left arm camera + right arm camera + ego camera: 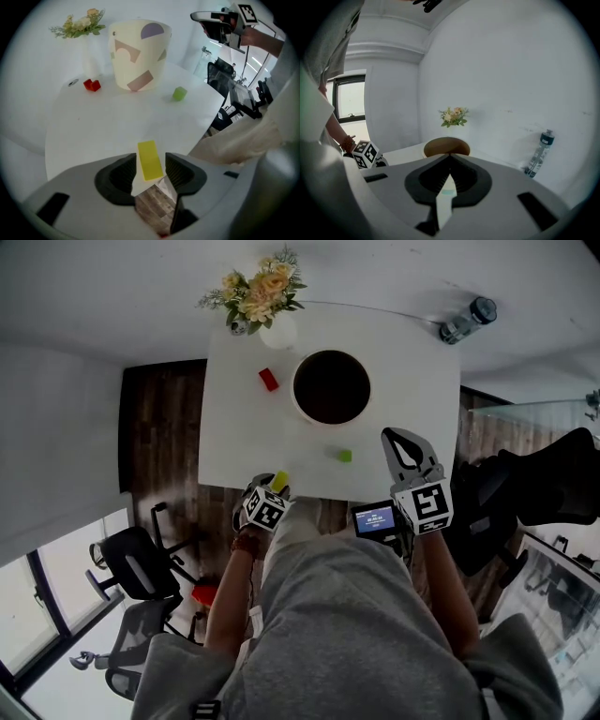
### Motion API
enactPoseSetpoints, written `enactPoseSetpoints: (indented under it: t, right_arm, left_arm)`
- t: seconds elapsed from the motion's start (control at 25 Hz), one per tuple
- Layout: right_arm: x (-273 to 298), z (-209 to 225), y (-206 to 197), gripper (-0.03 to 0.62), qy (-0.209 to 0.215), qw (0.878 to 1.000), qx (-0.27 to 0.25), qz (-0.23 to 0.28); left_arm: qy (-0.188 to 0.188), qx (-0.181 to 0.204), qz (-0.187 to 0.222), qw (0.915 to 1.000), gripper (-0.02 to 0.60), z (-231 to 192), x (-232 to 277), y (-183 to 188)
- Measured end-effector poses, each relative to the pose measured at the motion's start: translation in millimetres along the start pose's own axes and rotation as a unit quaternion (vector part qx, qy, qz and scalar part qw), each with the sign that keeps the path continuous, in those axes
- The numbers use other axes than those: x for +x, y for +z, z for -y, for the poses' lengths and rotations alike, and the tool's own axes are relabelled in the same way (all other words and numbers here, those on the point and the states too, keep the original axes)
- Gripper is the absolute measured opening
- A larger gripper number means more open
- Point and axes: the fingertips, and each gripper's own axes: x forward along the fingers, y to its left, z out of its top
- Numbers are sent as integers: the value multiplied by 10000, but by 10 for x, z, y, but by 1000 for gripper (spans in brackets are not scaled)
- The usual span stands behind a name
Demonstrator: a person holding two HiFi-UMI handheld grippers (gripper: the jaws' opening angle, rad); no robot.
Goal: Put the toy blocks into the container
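A yellow block [279, 482] [148, 152] lies at the front edge of the white table [239, 442]. My left gripper [274, 491] [151, 159] points steeply down over it, open, one jaw on each side of the block with small gaps. The round container [294, 399] [138, 56] [446, 146] stands mid-table, dark inside. To its left lies a red block [269, 379] [92, 85], and in front of it a green block [345, 456] [179, 93]. My right gripper [392, 437] [450, 155] hovers above the table's right front, shut and holding nothing.
A vase of flowers [262, 301] stands at the table's far edge, behind the container. A water bottle [466, 322] lies at the far right corner. Office chairs [136, 563] stand on the floor at the left, and a black chair [553, 474] at the right.
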Motion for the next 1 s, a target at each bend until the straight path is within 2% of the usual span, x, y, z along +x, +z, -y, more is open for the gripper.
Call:
enactPoseSetpoints:
  t: [0.32, 0.4, 0.6, 0.72, 0.84, 1.0]
  right_arm:
    - [-46, 88, -36, 5, -55, 10000, 65, -25]
    - [-39, 91, -51, 5, -88, 9999, 96, -25]
    - [-39, 93, -47, 5, -156, 9998, 131, -4]
    - [-37, 102, -18, 5, -213, 9997, 140, 28]
    - [-50, 116, 13, 5, -269, 9995, 139, 69]
    - [-67, 165, 56, 5, -354, 9992, 140, 140]
  left_arm:
    - [105, -182, -155, 9997, 168, -56, 73, -92]
    - [107, -138, -161, 9997, 135, -72, 75, -92]
    - [47, -6, -113, 9999, 133, -84, 54, 2]
    - [114, 2, 178, 9998, 133, -173, -66, 229]
    - [345, 42, 601, 9976, 133, -345, -288, 559]
    - [833, 299, 1221, 9886, 133, -655, -706, 1114]
